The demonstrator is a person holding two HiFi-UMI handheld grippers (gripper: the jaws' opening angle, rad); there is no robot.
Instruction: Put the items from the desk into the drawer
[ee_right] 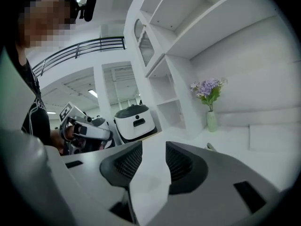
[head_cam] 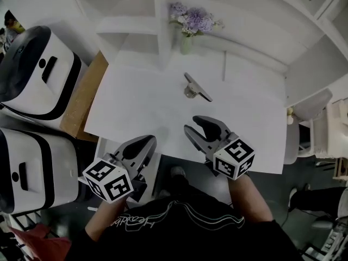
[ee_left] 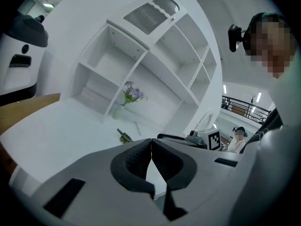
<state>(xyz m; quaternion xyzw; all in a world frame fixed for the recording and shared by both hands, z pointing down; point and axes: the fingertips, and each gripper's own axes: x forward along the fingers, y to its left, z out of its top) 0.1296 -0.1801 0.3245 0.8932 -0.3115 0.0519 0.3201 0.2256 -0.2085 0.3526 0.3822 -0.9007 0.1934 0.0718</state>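
— How are the two hands placed?

— Both are low, at the near edge of the white desk (head_cam: pixel 136 107). The left gripper (head_cam: pixel 149 141) is at the near left corner of the desk. It points forward and only slightly downward. Its jaws are together, the tips touch each other, and they hold nothing. The right gripper (head_cam: pixel 194 124) is just over the near edge, a little further in than the left one. It also points forward and a bit down. Its jaws stand apart, and between them I see only bare desk.

— And the thing that must go into the drawer?

— A small metal object (head_cam: pixel 197 87) lies near the middle of the desk, ahead of the right gripper and apart from it. It has one long flat part and one round part; what it is exactly I cannot tell.

— What else is around it?

— Behind it a vase (head_cam: pixel 186 42) with purple flowers stands at the back of the desk, against the white shelves (head_cam: pixel 136 15). Left of the desk there is a wooden board (head_cam: pixel 81 97), and beside it two white machines (head_cam: pixel 38 72) with black trim. From the grippers to the metal object the way is bare desk.
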